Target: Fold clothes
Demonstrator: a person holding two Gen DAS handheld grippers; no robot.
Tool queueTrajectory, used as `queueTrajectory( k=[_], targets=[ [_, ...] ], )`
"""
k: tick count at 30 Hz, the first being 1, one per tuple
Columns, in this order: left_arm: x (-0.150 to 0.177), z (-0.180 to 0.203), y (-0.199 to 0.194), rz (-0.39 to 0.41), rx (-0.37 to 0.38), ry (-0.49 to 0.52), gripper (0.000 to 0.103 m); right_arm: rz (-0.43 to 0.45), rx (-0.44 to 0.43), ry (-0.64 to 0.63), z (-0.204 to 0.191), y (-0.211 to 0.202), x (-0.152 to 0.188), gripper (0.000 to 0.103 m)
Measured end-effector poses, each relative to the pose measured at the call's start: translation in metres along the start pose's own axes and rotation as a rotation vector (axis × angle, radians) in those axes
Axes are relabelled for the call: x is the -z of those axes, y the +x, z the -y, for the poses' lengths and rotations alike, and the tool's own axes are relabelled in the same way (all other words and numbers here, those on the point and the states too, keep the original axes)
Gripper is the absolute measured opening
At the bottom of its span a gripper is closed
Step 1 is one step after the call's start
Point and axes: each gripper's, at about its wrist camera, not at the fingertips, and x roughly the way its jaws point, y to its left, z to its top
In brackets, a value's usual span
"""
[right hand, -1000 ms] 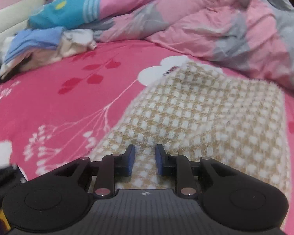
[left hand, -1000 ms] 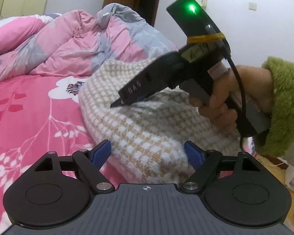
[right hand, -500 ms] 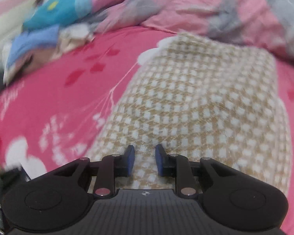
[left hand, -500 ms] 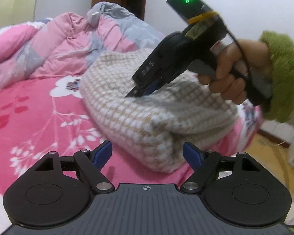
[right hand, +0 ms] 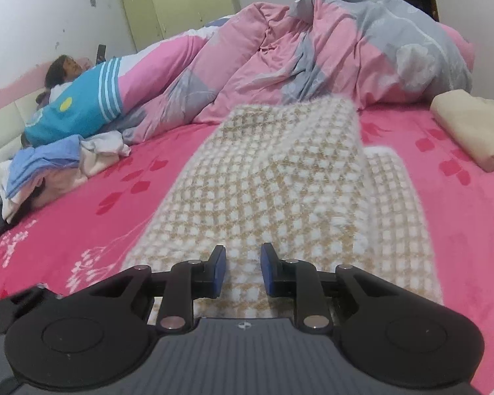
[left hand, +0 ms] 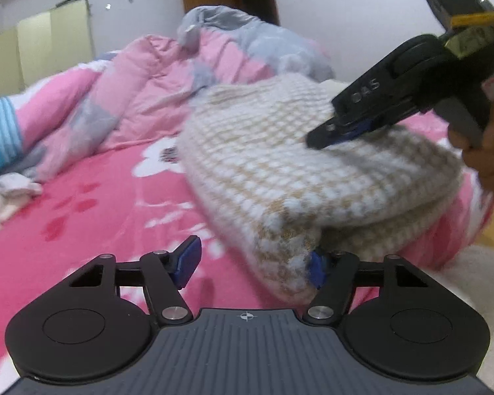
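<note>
- Sweater (left hand: 280,164) lies doubled on the bed (left hand: 98,214) — fold looks mid-way or just finishing.
- Left gripper (left hand: 252,263): jaws wide, right pad at the 5 o'clock corner, holding nothing.
- Right gripper (right hand: 242,270): jaws narrow, top layer between — your grip's unclear.
- Next you'll need edges squared.

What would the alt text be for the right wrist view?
The right gripper, fingers slightly apart, rests over a folded beige-and-white checked knit sweater on a pink floral bedsheet; a rumpled pink-and-grey quilt lies behind.
</note>
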Motion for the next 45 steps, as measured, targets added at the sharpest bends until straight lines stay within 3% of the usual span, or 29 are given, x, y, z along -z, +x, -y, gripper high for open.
queueTrajectory(
  k=[7, 11, 13, 16, 22, 25, 30, 32, 35, 38, 41, 45],
  targets=[
    [0.003, -0.009, 0.000, -0.027, 0.006, -0.023, 0.068, -0.044, 0.019, -0.020, -0.006, -0.007, -0.006, 0.025],
    [0.006, -0.011, 0.002, -0.047, 0.029, -0.042, 0.068, -0.024, -0.066, -0.091, -0.026, -0.037, -0.018, 0.025],
    [0.007, -0.012, 0.003, -0.059, 0.039, -0.051, 0.068, -0.108, -0.064, -0.162, -0.038, -0.028, -0.005, 0.025],
    [0.009, -0.013, 0.005, -0.075, 0.054, -0.065, 0.068, -0.227, 0.015, -0.242, -0.039, 0.006, 0.040, 0.023],
    [0.012, -0.017, 0.000, -0.059, 0.077, -0.077, 0.068, -0.234, 0.036, -0.207, -0.048, -0.011, 0.023, 0.024],
    [0.012, -0.017, -0.002, -0.056, 0.089, -0.073, 0.068, -0.192, -0.035, -0.234, -0.062, -0.031, 0.015, 0.024],
    [0.014, -0.019, -0.005, -0.050, 0.108, -0.067, 0.069, -0.221, -0.024, -0.263, -0.050, -0.003, 0.058, 0.023],
    [0.012, -0.021, -0.013, -0.036, 0.119, -0.039, 0.071, -0.221, -0.024, -0.229, -0.046, -0.008, 0.055, 0.023],
    [0.011, -0.039, -0.036, -0.001, 0.182, -0.088, 0.073, -0.205, -0.021, -0.195, -0.044, -0.014, 0.056, 0.023],
    [0.006, -0.062, -0.048, 0.038, 0.196, -0.251, 0.076, -0.173, -0.019, -0.168, -0.044, -0.015, 0.060, 0.023],
    [-0.006, -0.065, -0.036, 0.057, 0.184, -0.324, 0.075, -0.140, -0.013, -0.156, -0.044, -0.017, 0.063, 0.024],
    [-0.012, -0.053, -0.011, -0.010, 0.169, -0.287, 0.073, -0.122, 0.014, -0.174, -0.049, -0.029, 0.059, 0.025]
  ],
)
